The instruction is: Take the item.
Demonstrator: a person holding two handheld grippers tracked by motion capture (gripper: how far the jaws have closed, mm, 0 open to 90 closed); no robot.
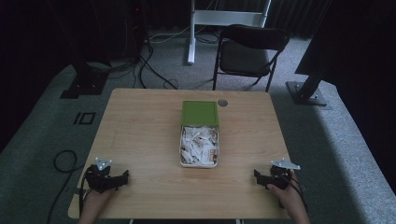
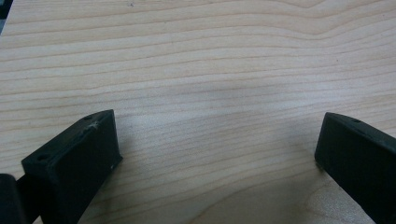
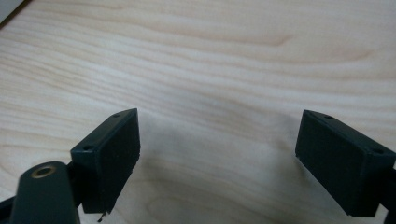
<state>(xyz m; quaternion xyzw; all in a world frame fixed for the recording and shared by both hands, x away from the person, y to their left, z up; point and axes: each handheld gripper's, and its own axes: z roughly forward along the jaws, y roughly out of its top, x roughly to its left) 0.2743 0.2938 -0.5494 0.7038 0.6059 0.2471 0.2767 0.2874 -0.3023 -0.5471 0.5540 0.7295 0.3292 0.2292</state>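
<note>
Beyond the far edge of the table [image 1: 140,130] stood a black folding chair [image 1: 250,51], with cables [image 1: 149,65] strewn over the carpet. A small grey disc [image 1: 222,102] sat near the far edge. Nothing lay between my claws and the box [image 1: 199,140] at the table's middle. My left claw [image 1: 122,178] rested by the near left corner, jaws spread wide over bare wood, empty. My right claw [image 1: 258,176], near the near right corner, gaped likewise. The box's green lid [image 1: 200,113] was pushed toward the far edge; white paper scraps [image 1: 198,145] filled it.
</note>
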